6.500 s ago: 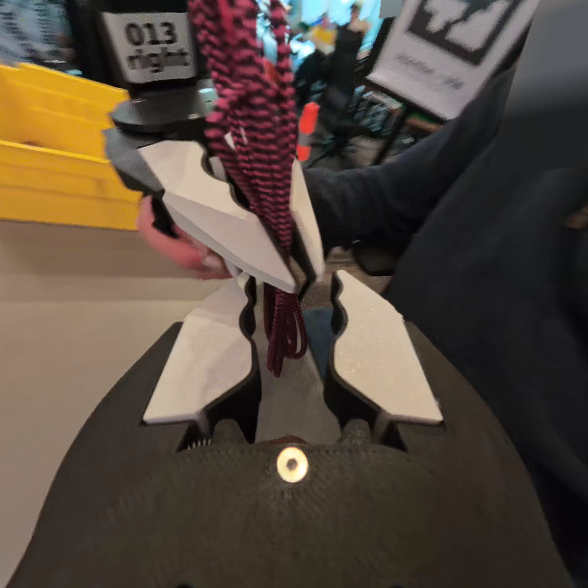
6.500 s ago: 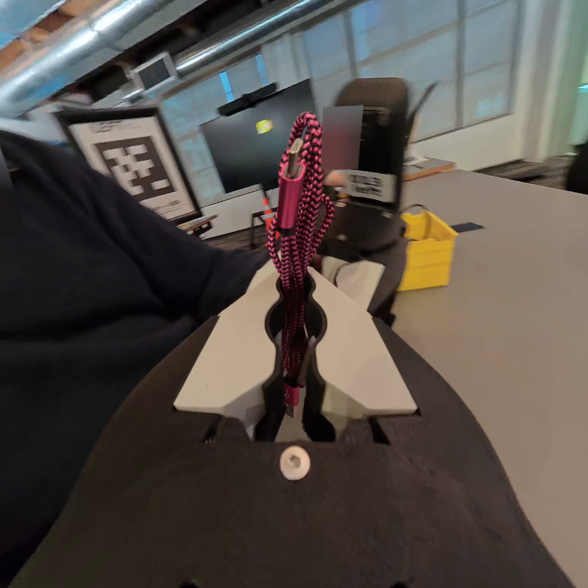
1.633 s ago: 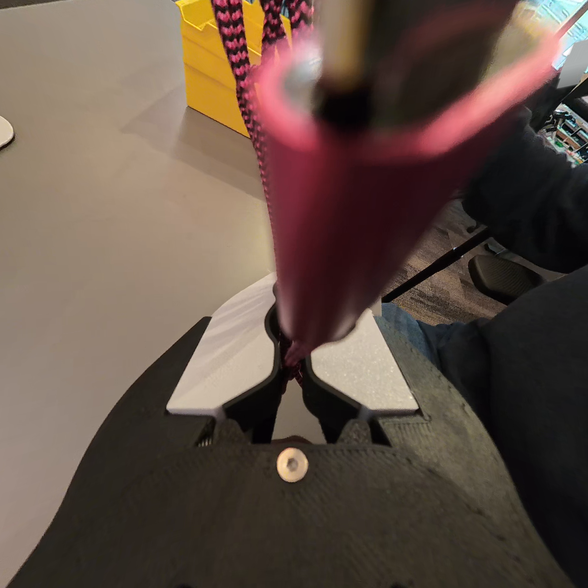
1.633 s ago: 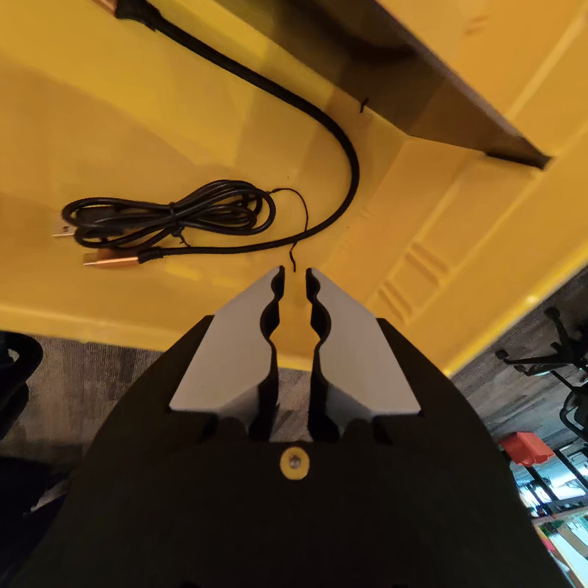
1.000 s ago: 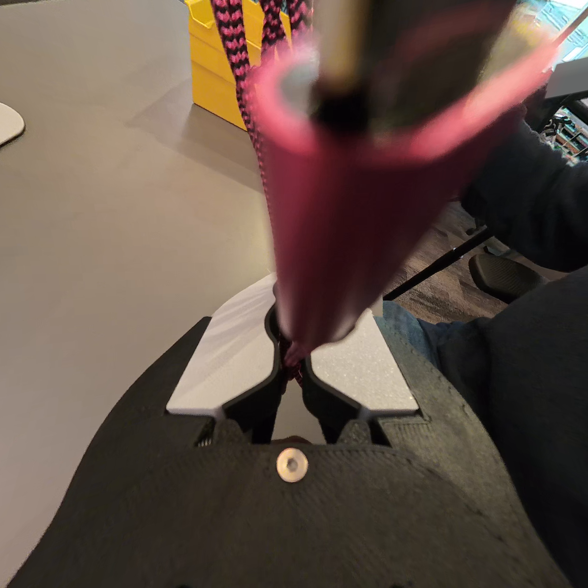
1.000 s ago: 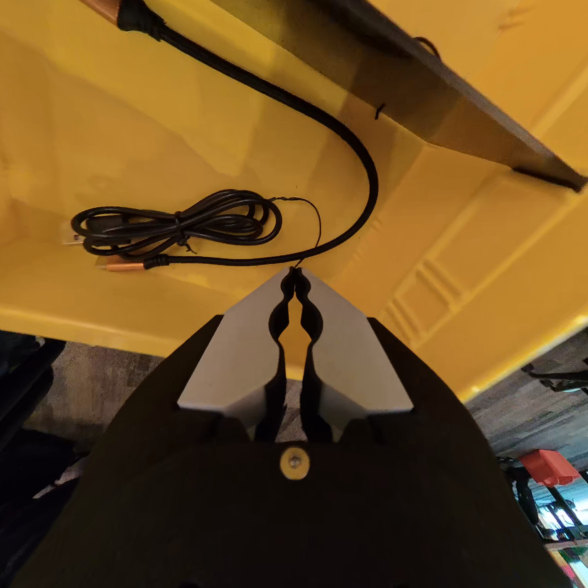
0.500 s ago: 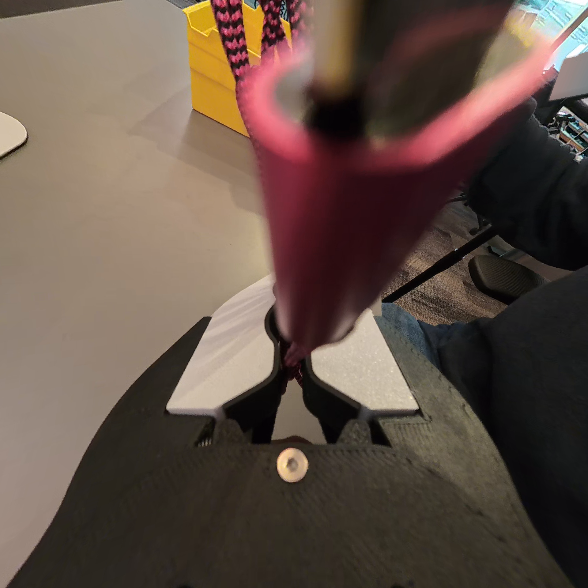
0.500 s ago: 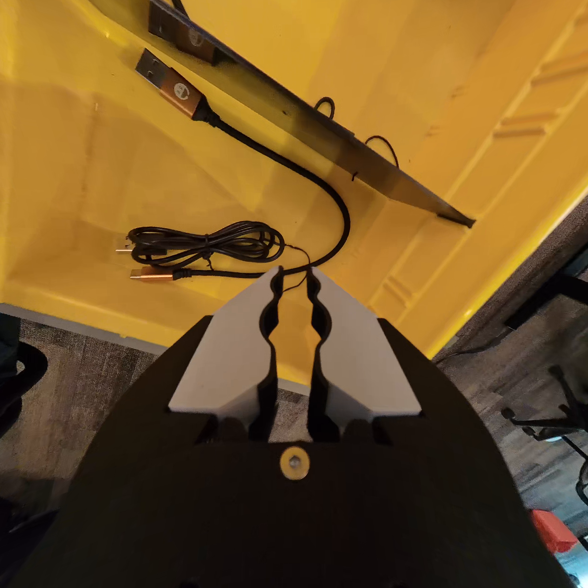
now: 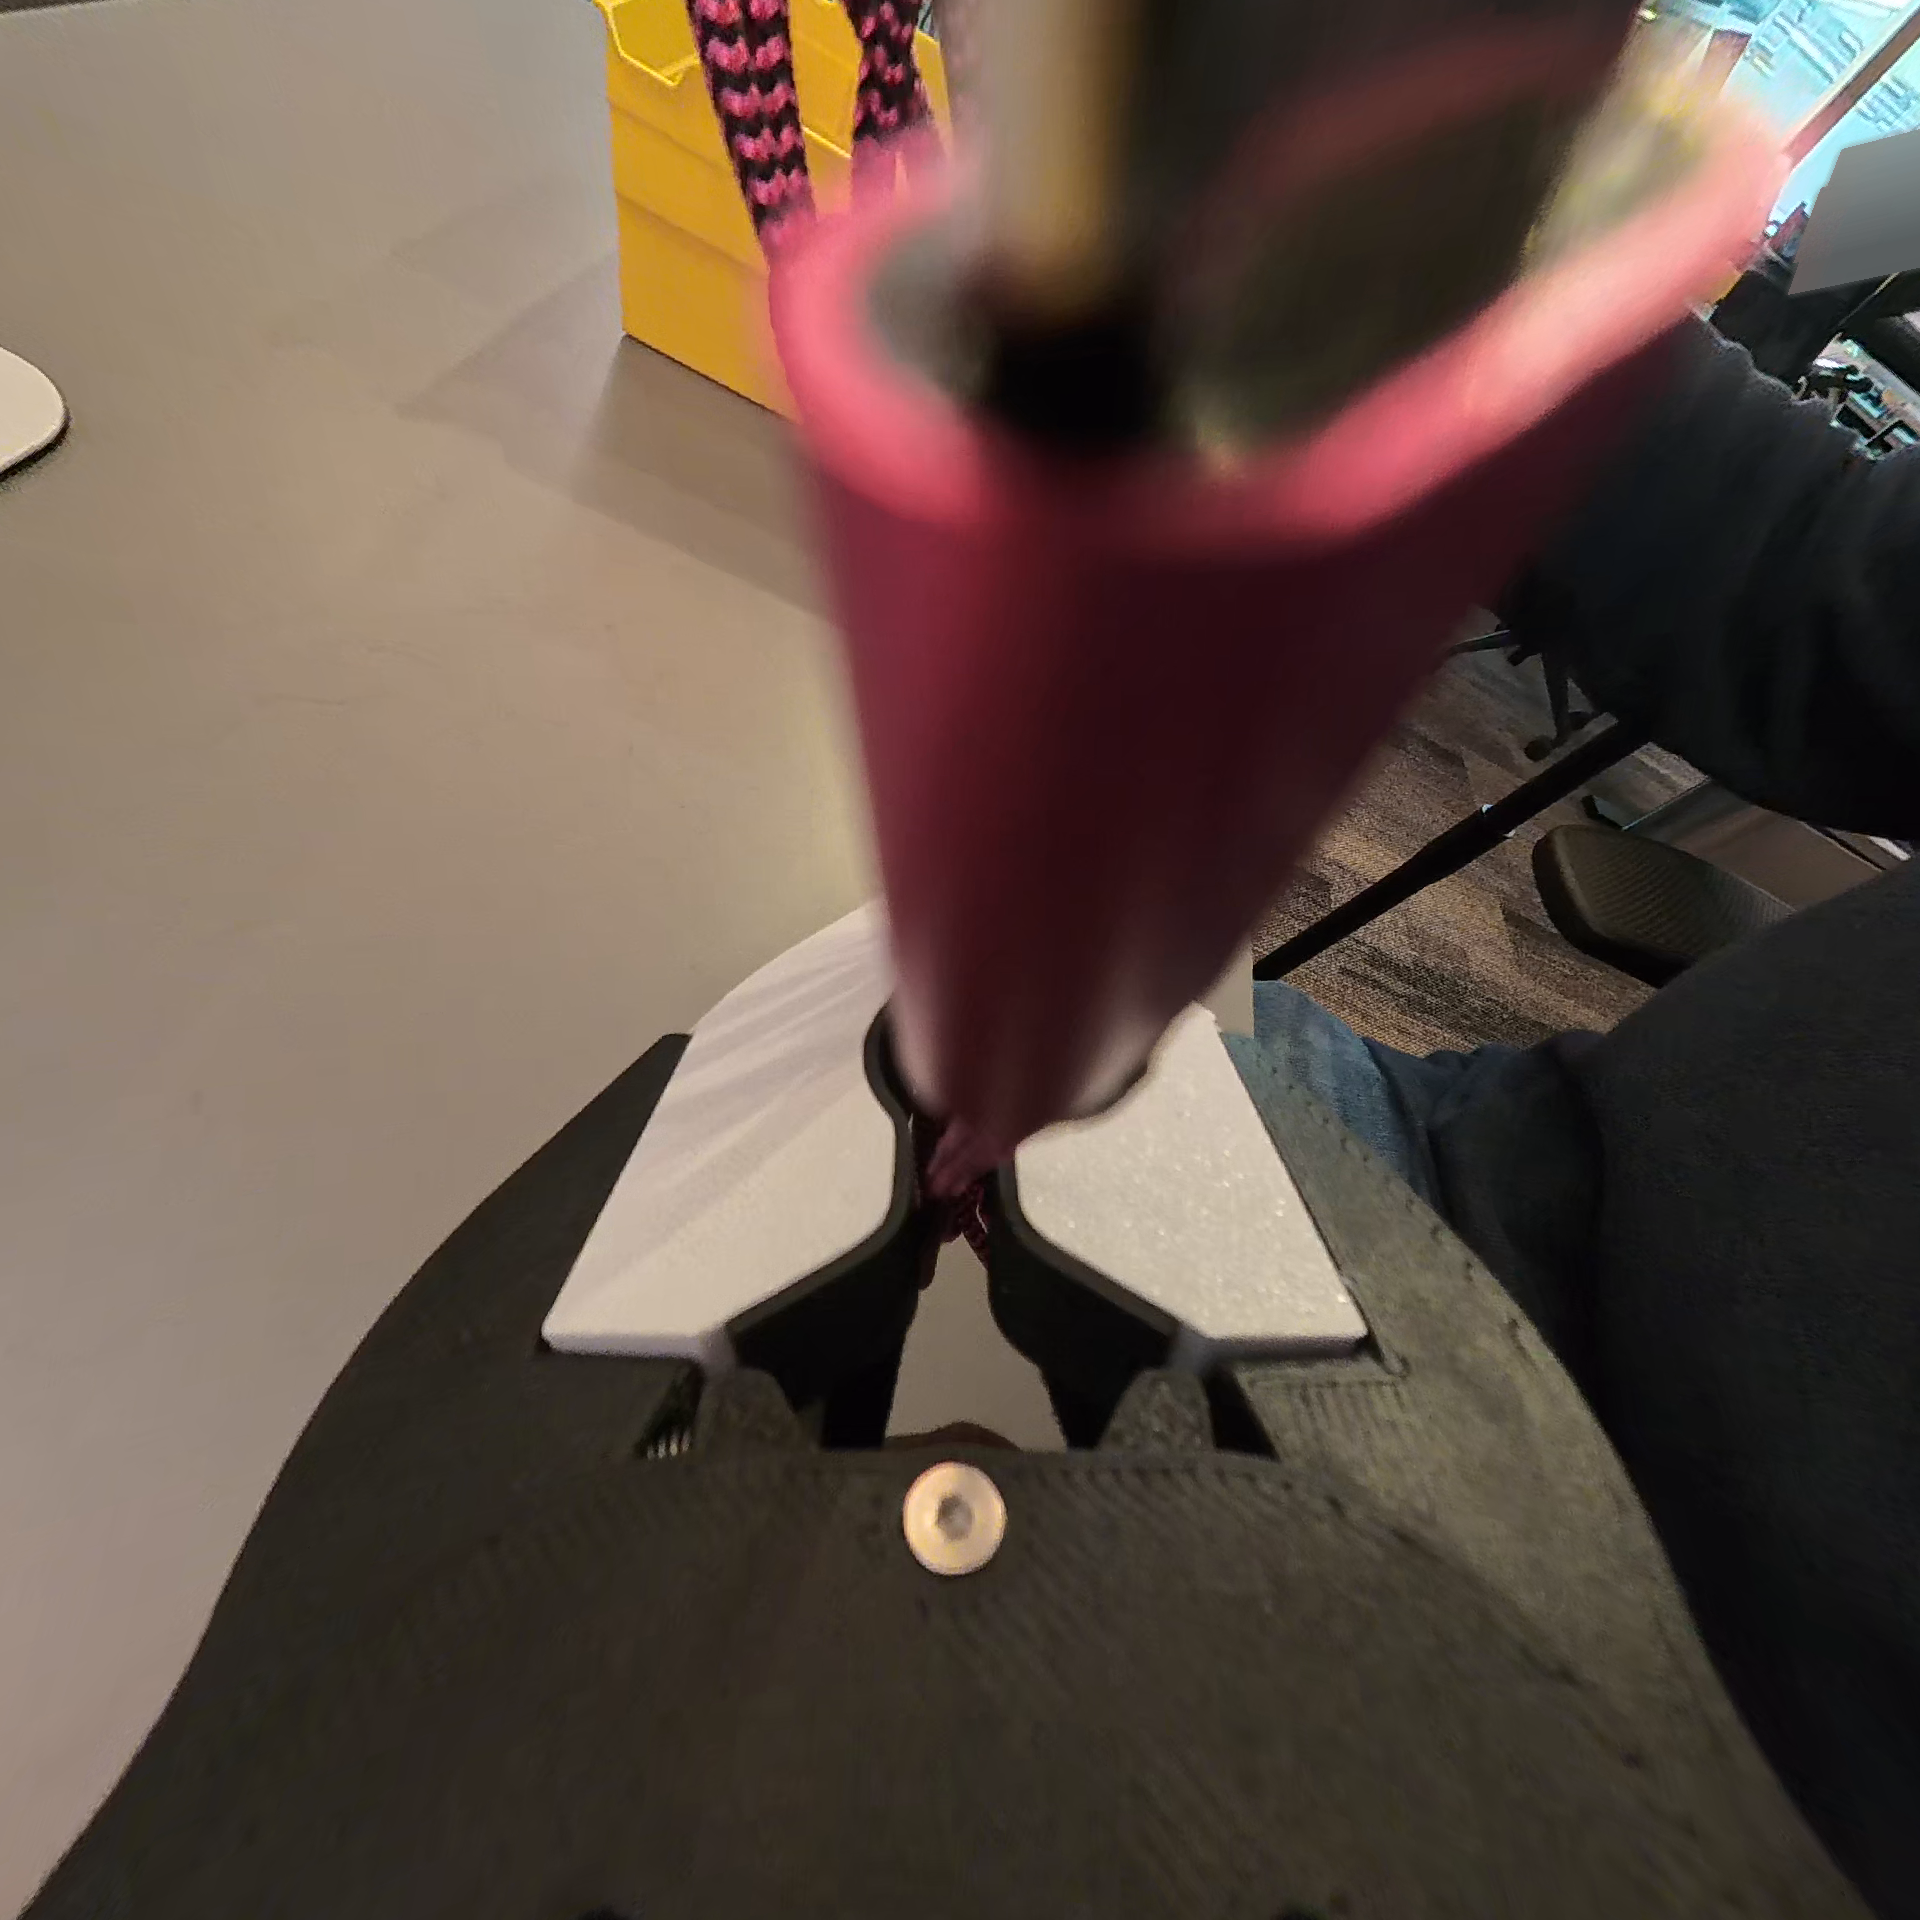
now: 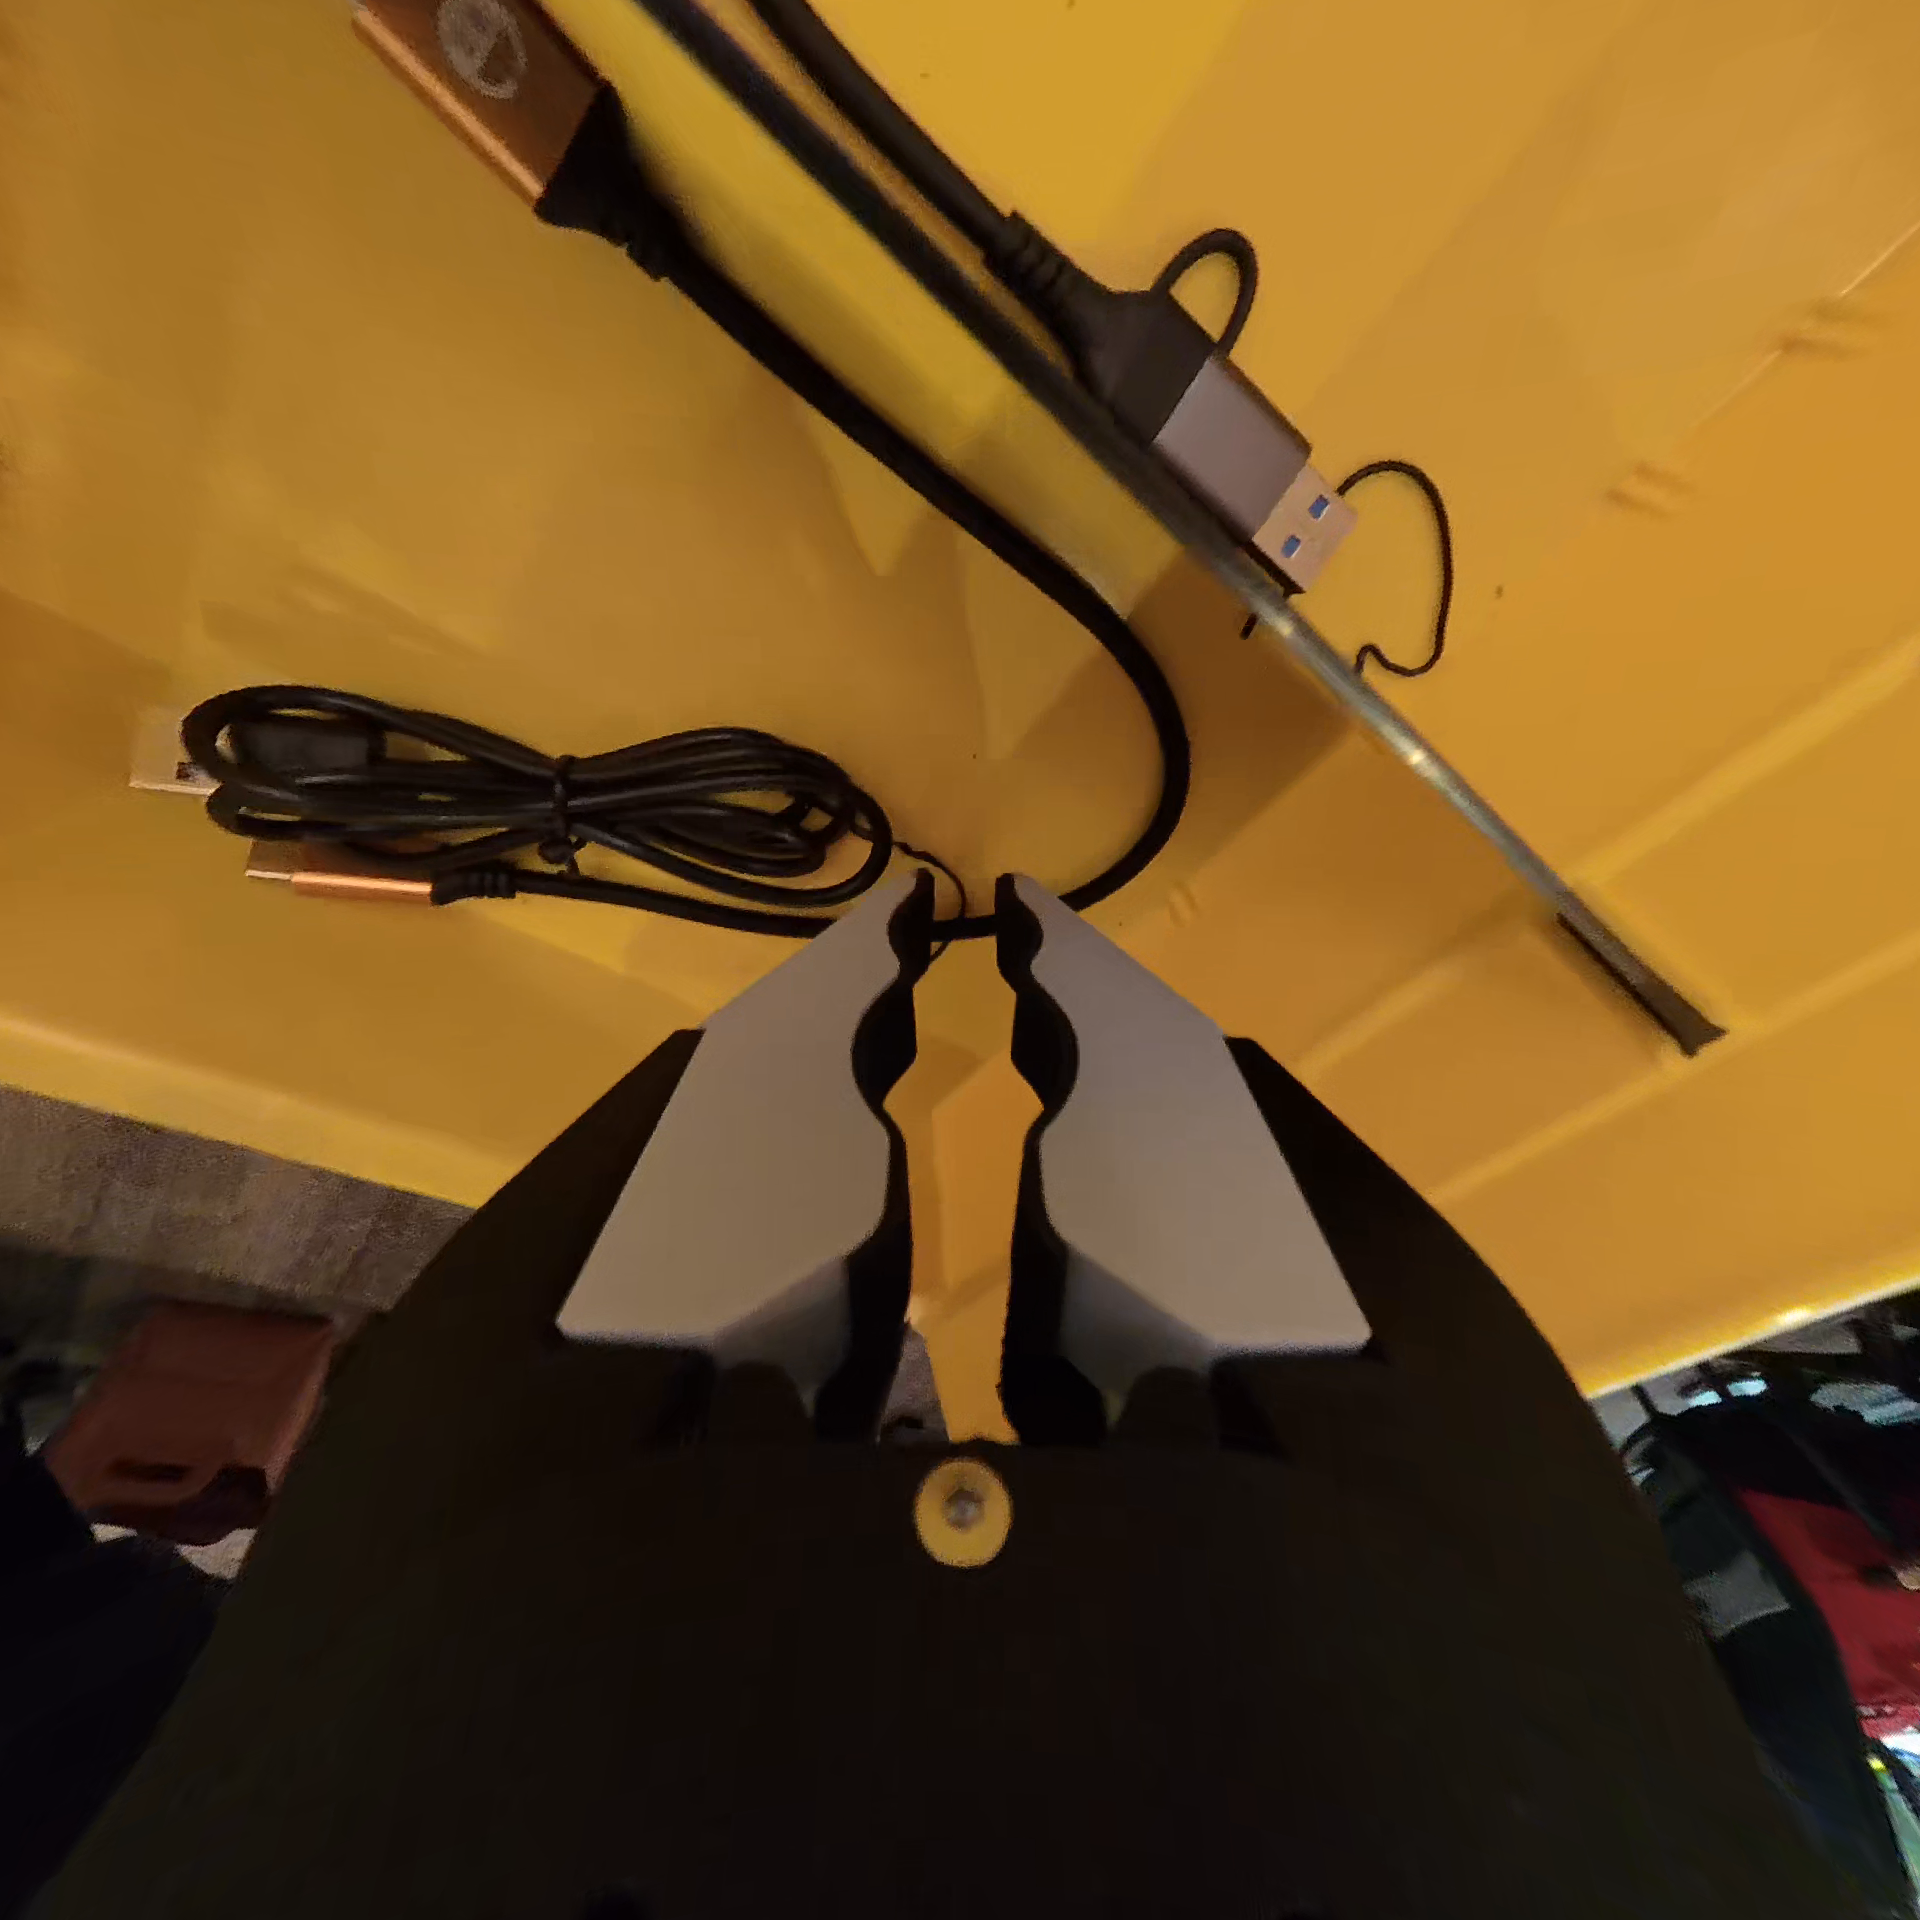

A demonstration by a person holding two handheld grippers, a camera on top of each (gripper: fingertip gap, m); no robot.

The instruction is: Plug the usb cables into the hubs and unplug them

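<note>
My left gripper is shut on a pink-and-black braided USB cable. Its pink connector stands up, blurred, right in front of the camera and hides the fingertips. My right gripper reaches into a yellow bin with its jaws a little apart. A thick black cable with copper-coloured plugs runs across the gap at the fingertips. A tied bundle of thin black cable lies just to the left. No hub is clearly in view.
A dark divider crosses the bin; a grey USB plug on a black lead lies beyond it. In the left wrist view the yellow bin stands on the grey table, and a person's dark sleeve is at the right. The grippers' ends are close to 45 centimeters from one another.
My right gripper shut a second ago, opened again and moved deeper into the bin, down to the thick black cable. My left gripper keeps its hold on the pink cable and has barely shifted.
</note>
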